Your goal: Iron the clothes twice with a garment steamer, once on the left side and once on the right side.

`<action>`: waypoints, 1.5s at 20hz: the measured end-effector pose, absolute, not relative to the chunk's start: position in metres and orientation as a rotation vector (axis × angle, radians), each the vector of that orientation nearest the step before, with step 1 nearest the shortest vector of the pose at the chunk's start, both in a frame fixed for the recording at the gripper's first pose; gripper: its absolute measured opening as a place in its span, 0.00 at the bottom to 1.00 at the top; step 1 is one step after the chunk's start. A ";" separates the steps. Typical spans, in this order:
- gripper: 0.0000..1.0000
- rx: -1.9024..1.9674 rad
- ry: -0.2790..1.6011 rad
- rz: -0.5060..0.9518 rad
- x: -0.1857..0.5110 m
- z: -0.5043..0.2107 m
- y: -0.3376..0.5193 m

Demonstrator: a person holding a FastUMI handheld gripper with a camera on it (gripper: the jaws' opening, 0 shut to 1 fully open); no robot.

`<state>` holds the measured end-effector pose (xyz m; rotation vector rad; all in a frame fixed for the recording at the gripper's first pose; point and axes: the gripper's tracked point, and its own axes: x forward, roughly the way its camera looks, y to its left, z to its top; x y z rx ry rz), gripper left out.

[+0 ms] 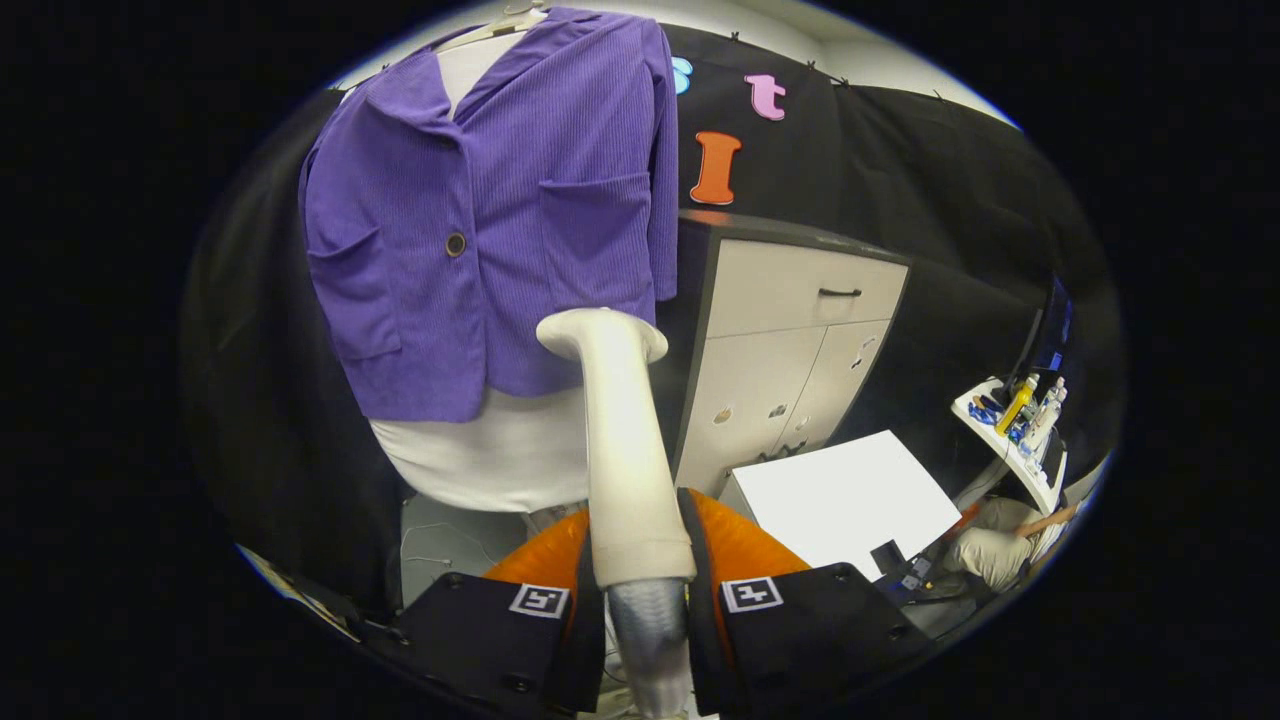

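The purple ribbed jacket hangs on a white mannequin, ahead of the gripper. The gripper is clenched on the cream handheld garment steamer, head near the hem. Step: approach. Next move likely requires pressing head to one side.
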<state>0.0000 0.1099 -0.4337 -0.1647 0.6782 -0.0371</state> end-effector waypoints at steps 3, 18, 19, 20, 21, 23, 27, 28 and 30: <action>0.42 -0.153 0.599 -0.022 0.011 -0.391 0.118; 0.42 -0.126 0.196 0.101 0.034 -0.183 0.220; 0.42 -0.124 0.182 0.119 0.033 -0.176 0.232; 0.42 -0.122 0.164 0.138 0.032 -0.170 0.245; 0.42 -0.124 0.150 0.154 0.032 -0.165 0.258; 0.42 -0.132 0.127 0.188 0.030 -0.159 0.281; 0.42 -0.146 0.117 0.261 0.028 -0.165 0.327; 0.42 -0.160 0.118 0.272 0.028 -0.170 0.335; 0.42 -0.183 0.133 0.291 0.029 -0.185 0.349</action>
